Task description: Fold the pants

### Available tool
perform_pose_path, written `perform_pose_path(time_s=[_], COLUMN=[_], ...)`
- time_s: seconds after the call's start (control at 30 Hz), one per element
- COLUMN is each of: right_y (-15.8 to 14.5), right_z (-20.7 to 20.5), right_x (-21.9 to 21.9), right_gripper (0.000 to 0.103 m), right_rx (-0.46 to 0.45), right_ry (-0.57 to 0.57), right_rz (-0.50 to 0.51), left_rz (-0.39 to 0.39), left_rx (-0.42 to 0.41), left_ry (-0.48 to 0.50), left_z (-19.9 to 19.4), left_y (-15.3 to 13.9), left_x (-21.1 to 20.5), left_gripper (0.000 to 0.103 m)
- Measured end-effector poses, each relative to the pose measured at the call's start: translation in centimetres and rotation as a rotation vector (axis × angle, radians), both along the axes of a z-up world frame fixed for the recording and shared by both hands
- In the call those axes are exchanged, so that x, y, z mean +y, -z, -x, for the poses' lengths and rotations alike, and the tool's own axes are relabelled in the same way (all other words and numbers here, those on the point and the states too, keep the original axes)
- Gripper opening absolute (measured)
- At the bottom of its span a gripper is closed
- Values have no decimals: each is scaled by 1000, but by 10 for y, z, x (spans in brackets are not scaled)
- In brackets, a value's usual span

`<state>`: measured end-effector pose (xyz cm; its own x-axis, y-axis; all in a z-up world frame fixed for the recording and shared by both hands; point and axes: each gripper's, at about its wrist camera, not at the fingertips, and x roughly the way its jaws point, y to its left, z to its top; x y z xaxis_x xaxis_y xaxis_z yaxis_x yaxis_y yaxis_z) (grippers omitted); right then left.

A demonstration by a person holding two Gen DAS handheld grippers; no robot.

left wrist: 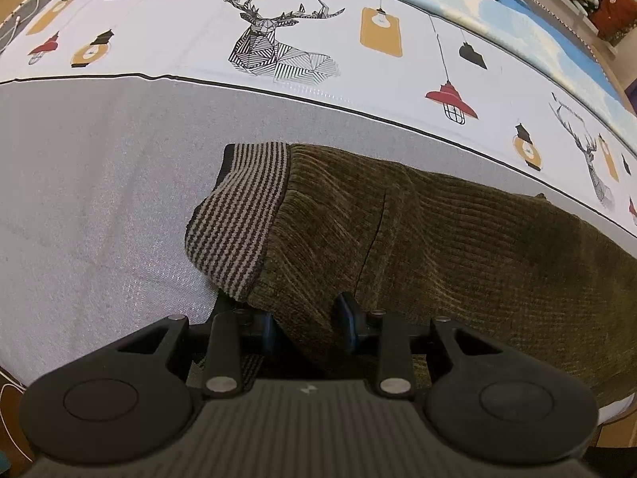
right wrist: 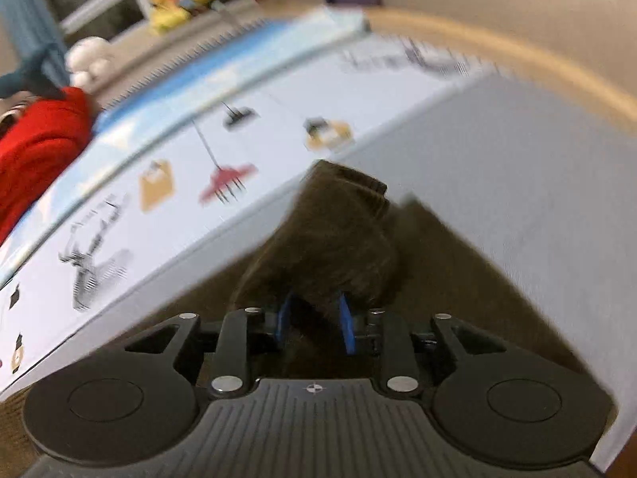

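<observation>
Olive corduroy pants [left wrist: 438, 239] lie across the grey sheet [left wrist: 99, 199], with the striped waistband [left wrist: 239, 215] at their left end. My left gripper [left wrist: 308, 324] points steeply down at the near edge just right of the waistband. Its blue pads [left wrist: 351, 320] straddle a strip of the fabric, which looks flat and unpinched, so the gripper is open. The right wrist view is blurred. There a raised fold of the pants [right wrist: 330, 239], with a hem end [right wrist: 354, 185] on top, stands between the spread blue pads [right wrist: 345, 324] of my right gripper [right wrist: 314, 322], also open.
A white cloth printed with deer and lamps [left wrist: 278, 40] covers the far part of the bed, with a blue strip behind it. A red garment [right wrist: 36, 151] lies at the far side, and yellow plush toys [right wrist: 179, 0] sit on a ledge beyond. The wooden bed edge [right wrist: 517, 51] curves on the right.
</observation>
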<state>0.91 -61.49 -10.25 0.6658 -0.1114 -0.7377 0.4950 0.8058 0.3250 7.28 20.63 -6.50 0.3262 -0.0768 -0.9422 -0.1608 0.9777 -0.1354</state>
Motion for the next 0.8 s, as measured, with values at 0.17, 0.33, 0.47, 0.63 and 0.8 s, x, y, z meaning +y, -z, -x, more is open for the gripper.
perform_pose_path(time_s=[0.17, 0.33, 0.47, 0.63, 0.8], right_y=[8, 17, 20, 7, -20], right_z=[9, 5, -3, -5, 13], right_x=[-6, -3, 3, 1, 0], right_gripper=[50, 53, 54, 24, 11], right_rx=[10, 14, 17, -3, -59], right_ry=[97, 152, 169, 207, 236], right_rz=[-104, -179, -176, -163, -143], left_rz=[1, 3, 30, 66, 62], left_rx=[1, 1, 0, 0, 2], left_ry=[10, 10, -16, -50, -58], left_z=[-1, -1, -2, -4, -6], left_y=[1, 2, 3, 3, 2], left_x=[-1, -2, 3, 9, 10], left_gripper=[42, 42, 42, 42, 42])
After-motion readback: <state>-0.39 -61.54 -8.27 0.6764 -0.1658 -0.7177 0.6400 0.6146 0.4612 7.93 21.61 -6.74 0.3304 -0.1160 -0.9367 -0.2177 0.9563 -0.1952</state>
